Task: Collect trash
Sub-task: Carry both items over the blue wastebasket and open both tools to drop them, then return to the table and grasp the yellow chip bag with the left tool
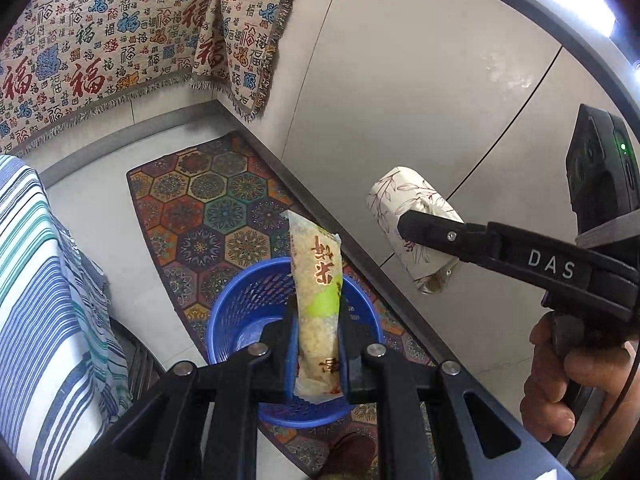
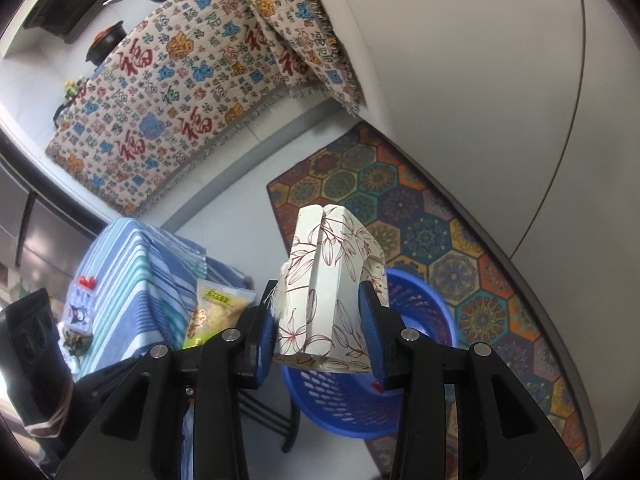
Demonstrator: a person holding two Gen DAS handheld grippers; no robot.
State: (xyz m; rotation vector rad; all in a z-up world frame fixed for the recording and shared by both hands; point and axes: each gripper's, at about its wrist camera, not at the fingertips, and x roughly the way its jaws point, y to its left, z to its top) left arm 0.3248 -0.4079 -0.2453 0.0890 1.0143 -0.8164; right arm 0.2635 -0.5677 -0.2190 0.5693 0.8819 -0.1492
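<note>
My left gripper is shut on a beige snack packet with red characters, held upright right over the blue mesh trash basket on the floor. My right gripper is shut on a crushed white paper cup with a leaf print, held above the same basket. In the left wrist view the right gripper and its cup hang to the right of the basket. The snack packet also shows in the right wrist view, left of the cup.
The basket stands on a colourful hexagon-patterned mat beside a grey wall. A table with a blue striped cloth is on the left; a small carton lies on it. A patterned blanket hangs behind.
</note>
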